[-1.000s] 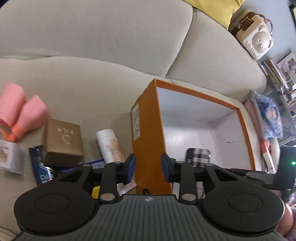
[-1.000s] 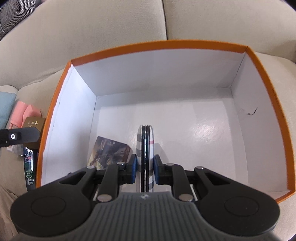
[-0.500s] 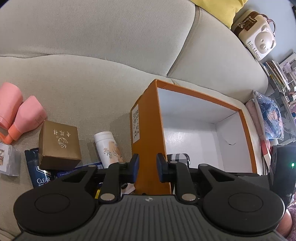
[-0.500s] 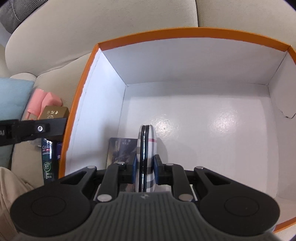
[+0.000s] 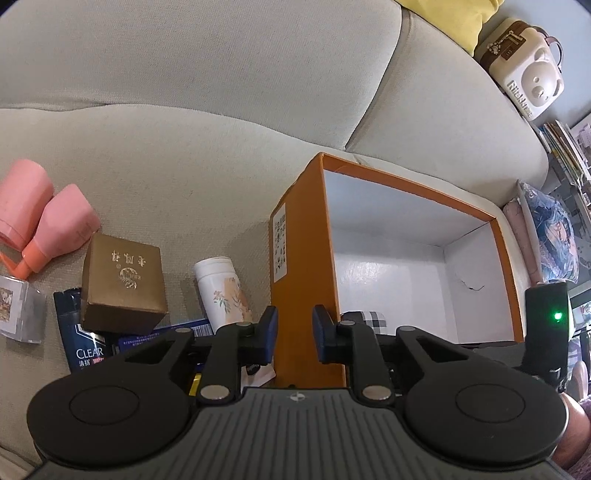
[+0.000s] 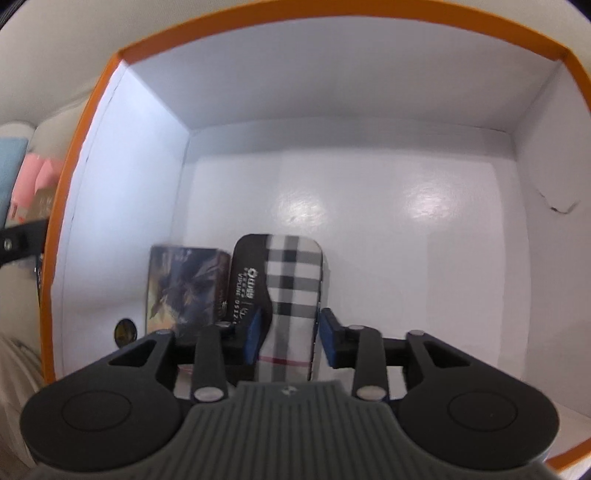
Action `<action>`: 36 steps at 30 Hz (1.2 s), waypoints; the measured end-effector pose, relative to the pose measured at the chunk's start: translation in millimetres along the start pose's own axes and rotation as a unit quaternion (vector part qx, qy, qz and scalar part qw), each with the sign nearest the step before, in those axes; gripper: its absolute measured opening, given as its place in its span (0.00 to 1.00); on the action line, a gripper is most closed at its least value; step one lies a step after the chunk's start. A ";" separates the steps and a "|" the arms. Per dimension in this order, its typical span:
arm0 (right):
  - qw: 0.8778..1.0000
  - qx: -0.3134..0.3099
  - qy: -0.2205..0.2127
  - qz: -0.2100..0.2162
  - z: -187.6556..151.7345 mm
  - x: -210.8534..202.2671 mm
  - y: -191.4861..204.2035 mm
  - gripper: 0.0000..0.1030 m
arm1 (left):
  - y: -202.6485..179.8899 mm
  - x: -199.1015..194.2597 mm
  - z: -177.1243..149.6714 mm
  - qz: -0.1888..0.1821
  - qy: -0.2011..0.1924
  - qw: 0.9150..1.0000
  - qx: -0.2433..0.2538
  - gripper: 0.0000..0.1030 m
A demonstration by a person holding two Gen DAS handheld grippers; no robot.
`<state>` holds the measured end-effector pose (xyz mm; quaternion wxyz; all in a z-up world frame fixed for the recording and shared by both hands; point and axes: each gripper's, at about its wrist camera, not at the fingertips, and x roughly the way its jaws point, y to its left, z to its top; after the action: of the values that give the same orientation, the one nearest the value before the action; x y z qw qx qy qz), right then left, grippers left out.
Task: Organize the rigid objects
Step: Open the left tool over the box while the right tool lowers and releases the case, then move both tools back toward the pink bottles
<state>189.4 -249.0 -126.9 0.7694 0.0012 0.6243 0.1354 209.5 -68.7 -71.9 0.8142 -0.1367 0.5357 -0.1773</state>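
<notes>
An orange box (image 5: 303, 240) with a white inside stands on the sofa seat. My right gripper (image 6: 291, 332) reaches down into the orange box (image 6: 332, 22). Its jaws are opening. A plaid case (image 6: 288, 266) lies face up between them on the box floor, and the pads do not press on it. The plaid case leans beside a dark picture box (image 6: 184, 284). My left gripper (image 5: 293, 332) is shut and holds nothing. It hovers at the box's near left wall, whose orange face shows in the narrow gap. The plaid case (image 5: 364, 317) peeks over its right finger.
Left of the orange box on the seat lie a white floral tumbler (image 5: 221, 291), a brown box (image 5: 123, 284), two pink cups (image 5: 62, 225), a CLEAR bottle (image 5: 83, 347) and a small clear box (image 5: 18, 314). A bear-shaped case (image 5: 524, 77) sits on the sofa arm.
My right gripper sank deeper into the box and its jaws parted. The plaid case tipped from edge-on to face up. My left jaws narrowed.
</notes>
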 end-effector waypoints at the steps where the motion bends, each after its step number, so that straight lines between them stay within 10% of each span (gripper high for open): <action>1: 1.000 -0.005 0.003 -0.003 0.0 1.8 3.3 0.43 | 0.2 0.0 0.1 0.000 0.001 1.000 0.000 0.24; 15: 0.997 -0.072 0.017 -0.019 -3.7 7.3 26.8 0.49 | 0.3 -12.4 -2.2 0.009 -0.009 1.000 0.006 0.24; 28: 0.981 -0.073 -0.181 0.019 -35.5 -85.8 73.6 0.48 | 52.4 -84.1 -20.5 0.032 -0.052 0.998 -0.013 0.24; 36: 0.969 -0.099 -0.214 0.074 -38.9 -94.9 142.0 0.41 | 105.9 -98.7 -38.9 0.057 -0.060 0.994 -0.066 0.24</action>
<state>105.2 -138.6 -20.1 0.8691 0.0002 0.4270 0.2497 152.9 68.3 -49.4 0.8431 -0.1696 0.5030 -0.0863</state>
